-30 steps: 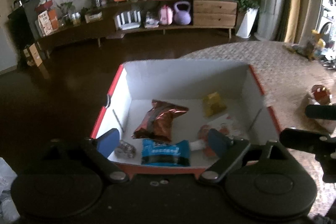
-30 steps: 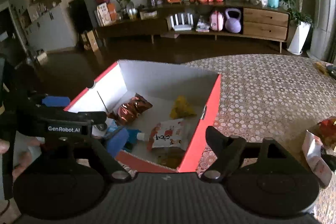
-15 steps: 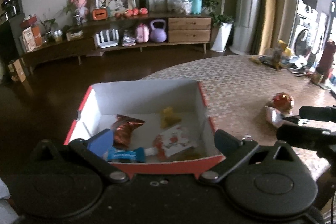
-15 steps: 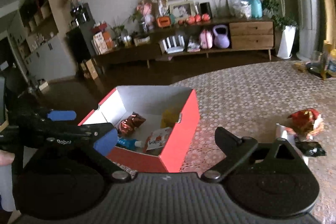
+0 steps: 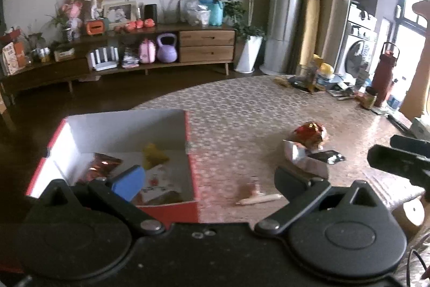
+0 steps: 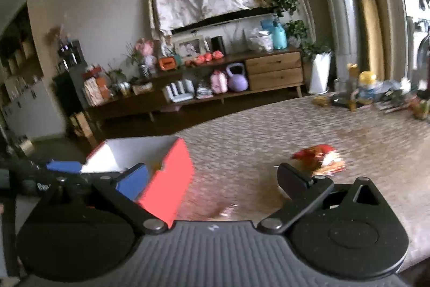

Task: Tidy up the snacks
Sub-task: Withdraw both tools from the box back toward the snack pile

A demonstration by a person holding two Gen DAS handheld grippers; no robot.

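A red box (image 5: 126, 125) with a white inside stands at the table's left and holds a copper bag (image 5: 102, 166), a yellow snack (image 5: 154, 155) and a white printed packet (image 5: 161, 179). To its right, loose on the table, lie a red-gold snack (image 5: 309, 132), a white packet (image 5: 303, 158), a black packet (image 5: 328, 156) and a pale stick (image 5: 258, 198). My left gripper (image 5: 209, 179) is open and empty over the box's right wall. My right gripper (image 6: 212, 179) is opening, nothing between its jaws, between the box (image 6: 166, 179) and the red-gold snack (image 6: 317, 158).
The patterned table (image 5: 242, 112) ends in a curved far edge with dark floor beyond. A dark red bottle (image 5: 384, 77) and several jars and papers crowd its far right. A low wooden sideboard (image 5: 161, 45) lines the back wall.
Both views have swung right, from looking into the box to the loose snacks on the table. Both grippers have opened wider, and both have drawn back from the box.
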